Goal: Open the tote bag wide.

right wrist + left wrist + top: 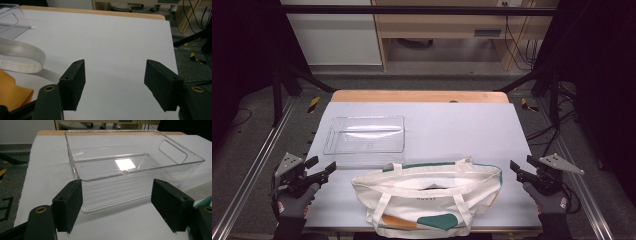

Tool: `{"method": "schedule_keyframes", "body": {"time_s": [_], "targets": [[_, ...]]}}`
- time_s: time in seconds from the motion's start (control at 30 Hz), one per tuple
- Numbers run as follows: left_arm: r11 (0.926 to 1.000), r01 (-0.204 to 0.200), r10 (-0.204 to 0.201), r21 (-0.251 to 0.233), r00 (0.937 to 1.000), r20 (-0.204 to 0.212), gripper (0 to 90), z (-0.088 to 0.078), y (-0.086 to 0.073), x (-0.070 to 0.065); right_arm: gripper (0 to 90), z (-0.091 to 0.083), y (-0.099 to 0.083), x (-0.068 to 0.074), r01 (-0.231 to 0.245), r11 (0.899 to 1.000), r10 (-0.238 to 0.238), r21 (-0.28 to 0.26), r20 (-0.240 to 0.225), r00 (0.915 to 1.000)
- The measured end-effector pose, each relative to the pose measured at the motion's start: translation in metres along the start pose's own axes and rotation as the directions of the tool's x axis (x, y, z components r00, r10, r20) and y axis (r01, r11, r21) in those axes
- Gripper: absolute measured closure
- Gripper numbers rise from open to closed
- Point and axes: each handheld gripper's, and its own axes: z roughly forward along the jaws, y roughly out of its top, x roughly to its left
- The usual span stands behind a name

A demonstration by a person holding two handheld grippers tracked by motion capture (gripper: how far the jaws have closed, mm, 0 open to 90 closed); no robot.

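A clear plastic bin (364, 134) sits empty on the far left of the tabletop (462, 125), and a cream tote bag (428, 195) lies at the near edge, mouth slightly open. The left gripper (323, 170) and right gripper (518, 168) hover spread and empty at the tabletop's side edges, flanking the bag, with bare room far right.

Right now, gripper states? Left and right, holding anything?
Left gripper: open, holding nothing; the clear bin stands ahead of its jaws.
Right gripper: open, holding nothing, over the white table cover beside the tote bag.
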Motion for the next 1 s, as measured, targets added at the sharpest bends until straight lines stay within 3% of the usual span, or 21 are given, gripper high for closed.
{"method": "schedule_keyframes", "body": {"time_s": [0.23, 0.37, 0.63, 0.87, 1.0], "targets": [[0.9999, -0.008, 0.008, -0.006, 0.9995, 0.03, 28.8, -0.003, 0.005, -0.006, 37.6, -0.005, 0.006, 0.002, -0.004, 1.0, 0.004, 0.001, 0.004, 1.0], [0.9994, -0.005, 0.006, -0.035, 0.999, 0.045, 29.0, -0.005, 0.014, -0.012, 37.9, -0.012, 0.018, 0.004, -0.003, 0.999, 0.003, -0.033, 0.0, 1.0], [0.9992, -0.007, 0.009, -0.04, 0.9977, 0.067, 30.0, -0.005, 0.024, -0.021, 39.4, -0.024, 0.035, 0.011, -0.005, 0.998, 0.004, -0.061, -0.014, 0.9999], [0.9973, -0.015, 0.023, -0.072, 0.9942, 0.105, 30.9, -0.012, 0.034, -0.032, 40.0, -0.034, 0.054, 0.023, 0.015, 0.996, -0.021, -0.092, -0.061, 0.9979], [0.9976, -0.025, 0.033, -0.065, 0.9919, 0.123, 30.2, -0.012, 0.039, -0.039, 39.1, -0.036, 0.062, 0.035, 0.019, 0.995, -0.03, -0.099, -0.114, 0.993]]}}
